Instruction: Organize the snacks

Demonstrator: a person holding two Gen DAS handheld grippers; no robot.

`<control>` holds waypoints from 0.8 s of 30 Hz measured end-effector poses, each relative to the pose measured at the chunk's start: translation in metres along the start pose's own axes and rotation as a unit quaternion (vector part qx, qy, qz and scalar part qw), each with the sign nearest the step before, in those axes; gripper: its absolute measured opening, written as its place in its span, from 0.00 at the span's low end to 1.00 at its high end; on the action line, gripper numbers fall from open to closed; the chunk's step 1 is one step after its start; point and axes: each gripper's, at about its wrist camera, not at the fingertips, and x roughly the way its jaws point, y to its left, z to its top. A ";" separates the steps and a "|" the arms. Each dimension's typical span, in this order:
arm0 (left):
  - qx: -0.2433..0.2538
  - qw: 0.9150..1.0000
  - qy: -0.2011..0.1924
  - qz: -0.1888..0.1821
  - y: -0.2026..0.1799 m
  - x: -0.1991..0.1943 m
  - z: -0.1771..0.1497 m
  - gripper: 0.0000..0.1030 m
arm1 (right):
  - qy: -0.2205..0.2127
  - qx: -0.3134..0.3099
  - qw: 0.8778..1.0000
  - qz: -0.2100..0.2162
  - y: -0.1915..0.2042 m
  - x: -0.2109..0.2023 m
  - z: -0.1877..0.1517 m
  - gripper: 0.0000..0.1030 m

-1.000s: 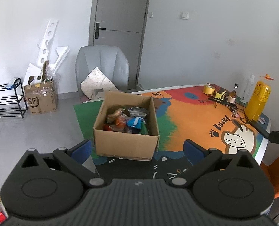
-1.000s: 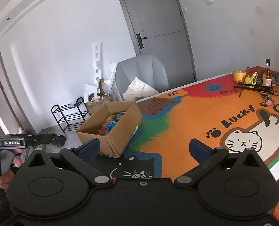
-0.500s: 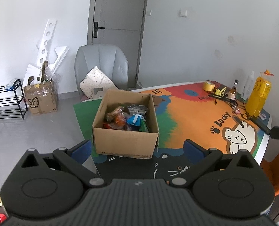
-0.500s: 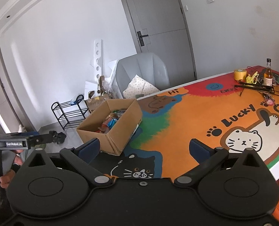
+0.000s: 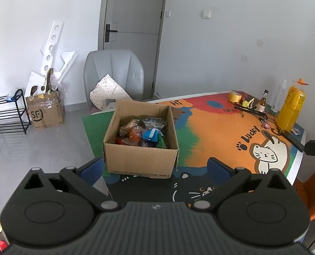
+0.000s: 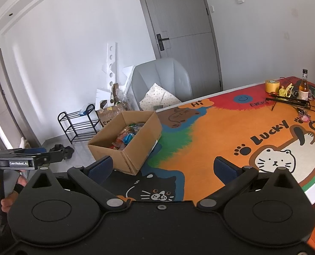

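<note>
The left tool (image 5: pixel 156 166) is spread wide with nothing between its blue-padded fingers (image 5: pixel 92 169), and it hangs over the near edge of the worktop (image 5: pixel 221 131), which is covered by a bright cartoon-cat mat. The right tool (image 6: pixel 162 167) is likewise wide apart and empty, over the black-cat corner of the same mat; from its camera the left tool appears off to its left, gripped by a hand (image 6: pixel 7 199). Straight ahead of the left tool, close in front of its fingertips, sits an open cardboard box (image 5: pixel 140 160), and ahead and left of the right tool. Inside lies a loose heap of snack packets (image 5: pixel 143 135), orange, blue, green and clear wrappers, piled on one another and reaching partway up the walls. They look light, soft and crinkly, with slippery film that probably slides or crushes under a hard squeeze; a pinch on a sealed edge or corner of a top packet seems the safest hold. Far beyond the right tool, at the worktop's far end, stand a tape roll (image 6: pixel 272 85) and a small bottle (image 6: pixel 303 86).
</note>
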 end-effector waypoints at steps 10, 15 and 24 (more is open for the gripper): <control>-0.004 1.000 0.004 -0.003 0.004 0.000 0.001 1.00 | 0.008 0.004 1.000 0.004 0.002 0.001 0.002 1.00; 0.000 1.000 0.003 -0.002 0.004 0.002 0.001 1.00 | 0.009 0.001 1.000 0.005 0.004 0.001 0.003 1.00; 0.007 1.000 0.003 0.001 0.002 0.003 0.001 1.00 | 0.014 -0.002 1.000 0.001 0.004 0.004 0.004 1.00</control>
